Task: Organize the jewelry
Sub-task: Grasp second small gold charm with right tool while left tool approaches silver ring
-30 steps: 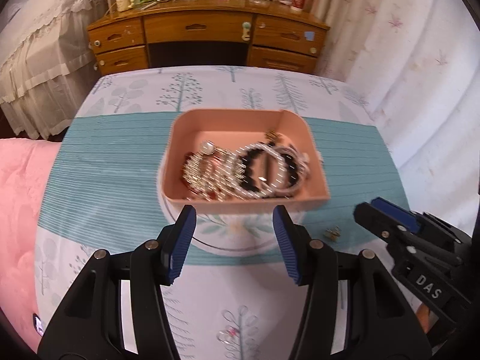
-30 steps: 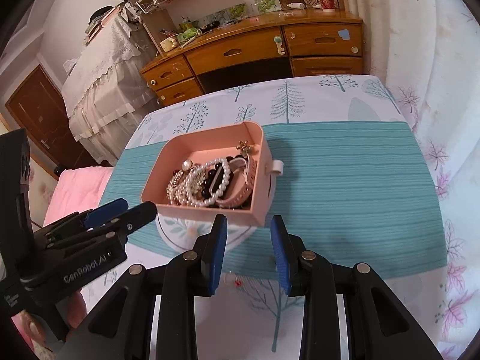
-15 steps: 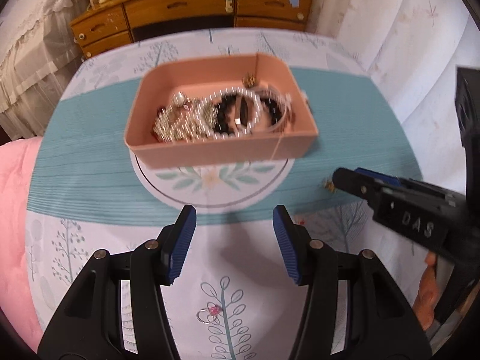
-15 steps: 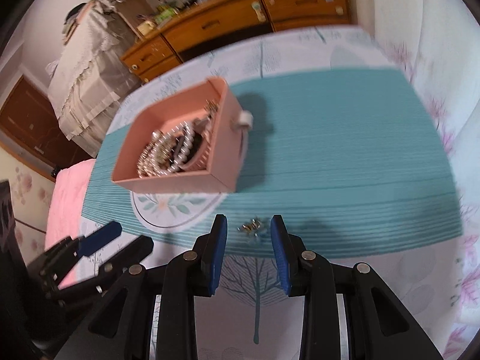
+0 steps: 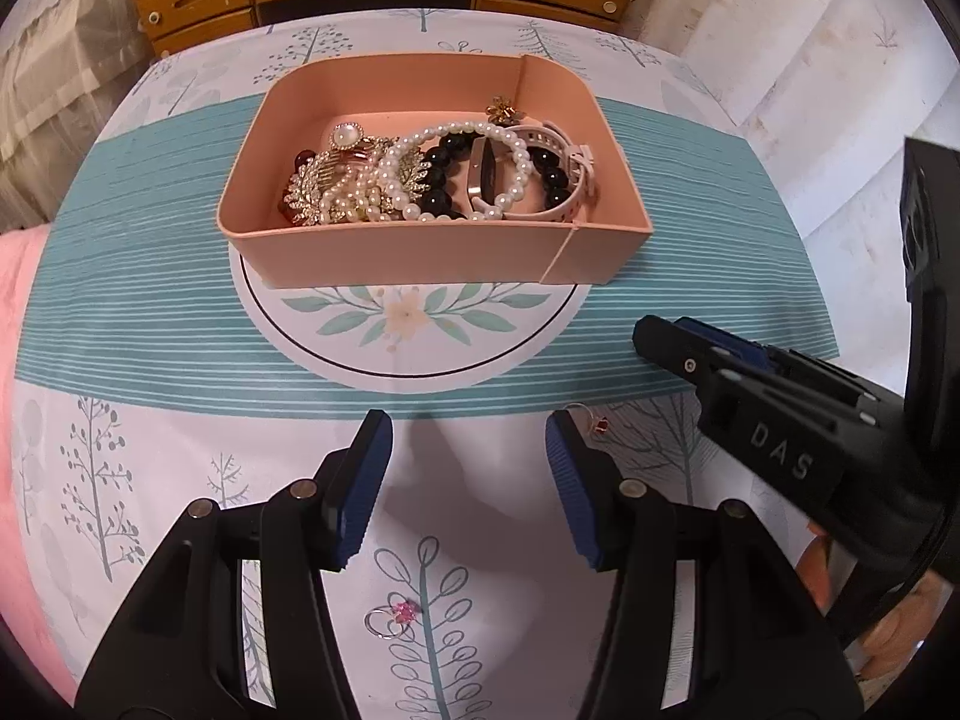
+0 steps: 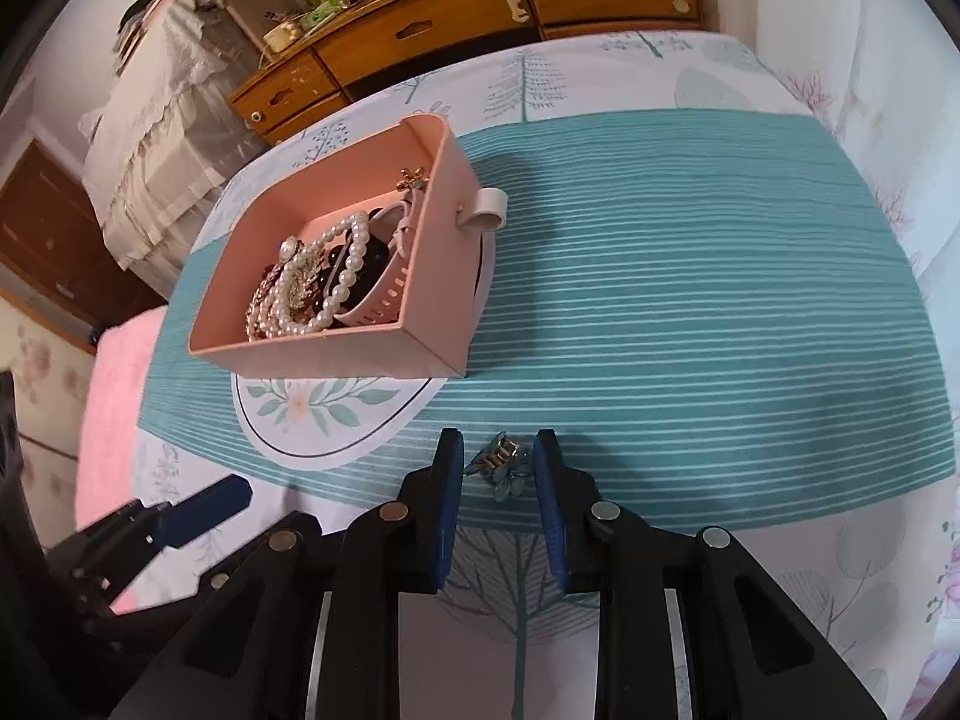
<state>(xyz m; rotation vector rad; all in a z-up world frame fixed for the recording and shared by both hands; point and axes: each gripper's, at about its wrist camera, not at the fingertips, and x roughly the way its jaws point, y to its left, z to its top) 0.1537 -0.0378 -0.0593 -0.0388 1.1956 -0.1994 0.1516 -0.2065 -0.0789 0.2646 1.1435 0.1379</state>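
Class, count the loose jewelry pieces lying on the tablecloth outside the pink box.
3: a pink-stone ring below the left claw, a red-stone ring beside its right finger, a blue ornament inside the closing right claw. Others may be hidden.

Black gripper (image 6: 497, 465) frames — blue ribbed pads; silver screws

Left hand-held gripper (image 5: 465, 450) gapes, angled down; right hand-held gripper (image 6: 498, 465) is closing.
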